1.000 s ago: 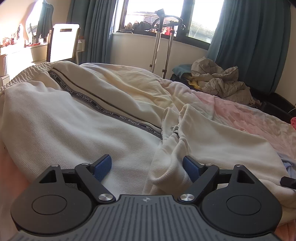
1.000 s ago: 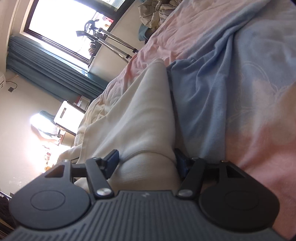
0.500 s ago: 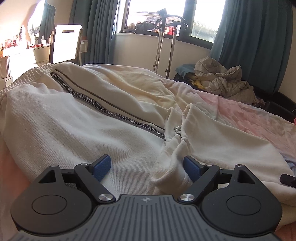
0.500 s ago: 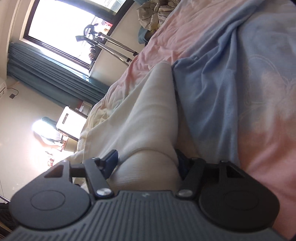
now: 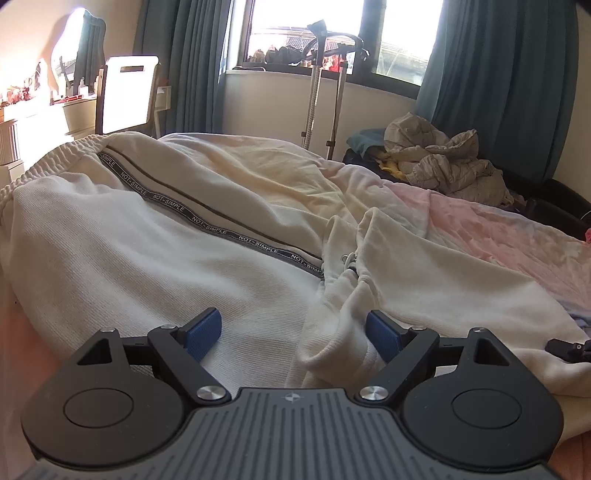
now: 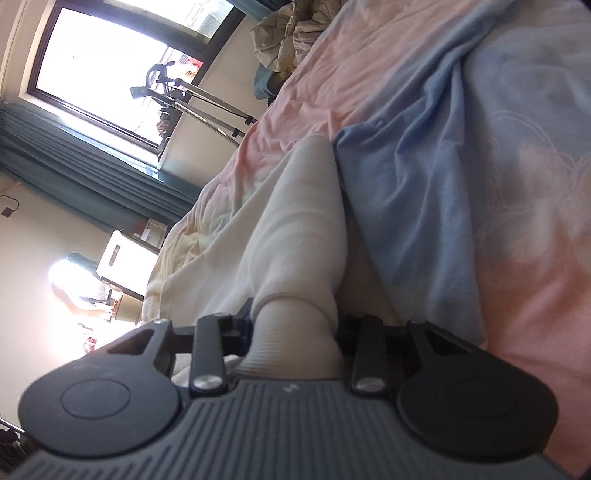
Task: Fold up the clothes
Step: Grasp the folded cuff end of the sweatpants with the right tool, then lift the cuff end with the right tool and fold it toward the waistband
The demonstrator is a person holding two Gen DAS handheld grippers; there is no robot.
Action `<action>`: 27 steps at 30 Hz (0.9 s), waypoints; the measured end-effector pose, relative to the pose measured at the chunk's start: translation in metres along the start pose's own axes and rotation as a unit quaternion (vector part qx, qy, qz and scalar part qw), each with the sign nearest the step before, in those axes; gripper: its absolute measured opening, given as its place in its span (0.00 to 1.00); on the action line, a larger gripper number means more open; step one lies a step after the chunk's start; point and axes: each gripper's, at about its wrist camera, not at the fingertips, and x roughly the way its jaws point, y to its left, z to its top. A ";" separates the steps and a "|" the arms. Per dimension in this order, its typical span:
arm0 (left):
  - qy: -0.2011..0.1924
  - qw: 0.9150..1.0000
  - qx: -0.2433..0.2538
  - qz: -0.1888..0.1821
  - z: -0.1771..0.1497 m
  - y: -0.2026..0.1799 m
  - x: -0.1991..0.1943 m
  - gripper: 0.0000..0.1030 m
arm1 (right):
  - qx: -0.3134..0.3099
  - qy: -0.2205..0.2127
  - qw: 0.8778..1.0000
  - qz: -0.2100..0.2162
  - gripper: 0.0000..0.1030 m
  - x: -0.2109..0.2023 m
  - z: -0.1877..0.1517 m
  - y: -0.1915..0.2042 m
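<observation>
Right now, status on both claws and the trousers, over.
Right claw just closed, pinching the ribbed cuff. Left claw open, second cuff between its pads, ungripped. Cream trousers unfolded on the bed. Nothing blocking.

— What is lying where on the bed?

— The jacket is lying spread across the near left part of it, its zip tape running from far left toward the near middle. A sleeve cuff is lying bunched between the fingers of the left gripper, nearer the right-hand one.

— And behind that?

— A heap of clothes is sitting beyond the bed at the far right, a stand is standing before the window, and a chair is standing at far left.

— The other side?

— The right gripper is lying at the jacket's other cuff, with the bed cover to its right
</observation>
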 end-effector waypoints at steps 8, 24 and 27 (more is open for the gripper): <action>-0.055 0.998 0.024 -0.019 0.008 -0.011 -0.041 0.85 | -0.069 -0.064 0.995 -0.022 0.20 -0.051 0.006 0.047; 0.001 0.983 0.169 -0.073 -0.006 -0.186 -0.021 0.85 | -0.150 -0.239 0.959 -0.032 0.20 -0.223 0.053 0.064; 0.008 0.978 0.191 -0.085 -0.021 -0.231 -0.016 0.84 | -0.151 -0.254 0.955 -0.039 0.20 -0.236 0.062 0.052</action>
